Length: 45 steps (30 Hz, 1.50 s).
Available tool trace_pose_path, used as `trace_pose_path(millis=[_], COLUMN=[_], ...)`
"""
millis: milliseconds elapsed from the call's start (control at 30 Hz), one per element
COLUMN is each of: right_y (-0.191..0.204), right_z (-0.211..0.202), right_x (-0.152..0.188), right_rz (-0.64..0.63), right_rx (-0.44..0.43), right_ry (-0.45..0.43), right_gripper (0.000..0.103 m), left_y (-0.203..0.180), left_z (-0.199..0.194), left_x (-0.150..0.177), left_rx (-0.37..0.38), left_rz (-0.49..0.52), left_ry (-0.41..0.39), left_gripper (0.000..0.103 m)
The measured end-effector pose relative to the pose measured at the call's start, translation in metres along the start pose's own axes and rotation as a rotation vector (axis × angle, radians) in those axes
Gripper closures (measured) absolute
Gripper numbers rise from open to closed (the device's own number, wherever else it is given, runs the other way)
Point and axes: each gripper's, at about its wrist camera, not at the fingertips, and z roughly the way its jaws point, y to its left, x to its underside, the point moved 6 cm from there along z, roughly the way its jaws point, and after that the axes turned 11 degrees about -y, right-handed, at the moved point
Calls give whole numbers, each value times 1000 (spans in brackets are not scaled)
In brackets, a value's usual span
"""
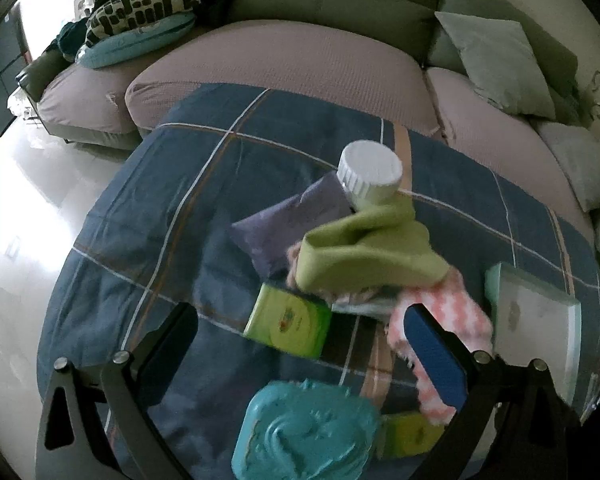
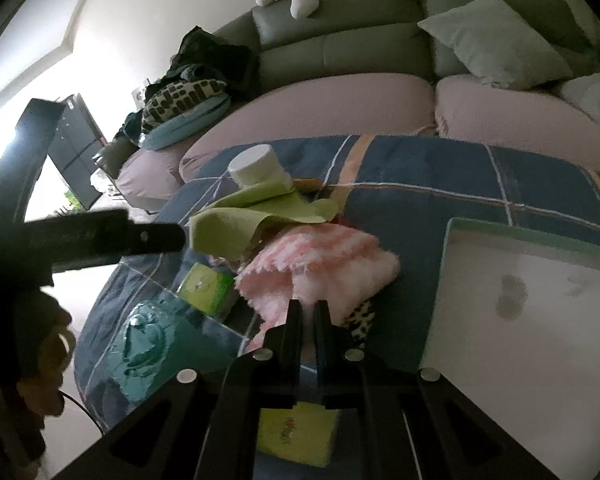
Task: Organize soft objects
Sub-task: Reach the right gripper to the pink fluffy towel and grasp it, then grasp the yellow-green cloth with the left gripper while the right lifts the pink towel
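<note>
A heap of soft things lies on a blue plaid blanket (image 1: 172, 216). A green cloth (image 1: 364, 248) drapes against a white-capped bottle (image 1: 370, 172), with a purple pouch (image 1: 288, 224) behind it. A pink-and-white fluffy cloth (image 2: 320, 264) lies beside the green cloth (image 2: 240, 220). My right gripper (image 2: 308, 308) is shut on the pink cloth's near edge, which is pinched between the tips. My left gripper (image 1: 304, 344) hangs open above a green tissue pack (image 1: 288, 326), and its blue-padded finger (image 1: 436, 356) is in front of the pink cloth (image 1: 452, 312).
A white tray (image 2: 532, 300) with a green rim sits at the right. A teal moulded item (image 1: 308, 432) and a second yellow-green pack (image 2: 296, 432) lie near the front. Behind is a sofa (image 1: 300, 60) with cushions. The left gripper's finger (image 2: 140, 236) reaches in from the left.
</note>
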Motion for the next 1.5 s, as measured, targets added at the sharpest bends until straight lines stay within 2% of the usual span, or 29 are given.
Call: trace_pose_path(millis=[100, 200, 267, 367, 467, 567, 667, 733, 867, 967, 1100, 1333, 1500], right_y=[-6, -14, -16, -18, -19, -20, -21, -21, -22, -22, -22, -23, -22], right_z=[0, 3, 3, 5, 5, 7, 8, 9, 10, 11, 11, 1, -16], right_x=[1, 1, 3, 5, 6, 7, 8, 9, 9, 10, 9, -2, -20], right_rz=[24, 47, 57, 61, 63, 71, 72, 73, 75, 76, 75, 79, 76], right_rx=[-3, 3, 5, 6, 8, 8, 6, 4, 3, 4, 7, 2, -18], right_ry=[5, 14, 18, 23, 27, 35, 38, 38, 41, 42, 37, -31, -130], right_gripper=[97, 97, 97, 97, 97, 97, 97, 97, 97, 97, 97, 97, 97], left_y=[-6, -7, -6, -8, -14, -19, -20, -20, -19, -16, -13, -18, -27], left_z=[11, 24, 30, 36, 43, 52, 62, 66, 73, 69, 58, 22, -3], left_x=[-5, -9, -12, -15, -17, -17, -14, -12, -6, -4, -8, -24, -38], left_rx=[15, 34, 21, 13, 16, -3, 4, 20, 69, 91, 126, 203, 216], left_rz=[-25, -116, -168, -212, -222, -210, -250, -283, -343, -380, -391, -362, -303], left_ry=[41, 93, 106, 108, 121, 137, 171, 175, 187, 168, 124, 15, -49], left_gripper=[0, 0, 2, 14, 17, 24, 30, 38, 70, 82, 90, 94, 94])
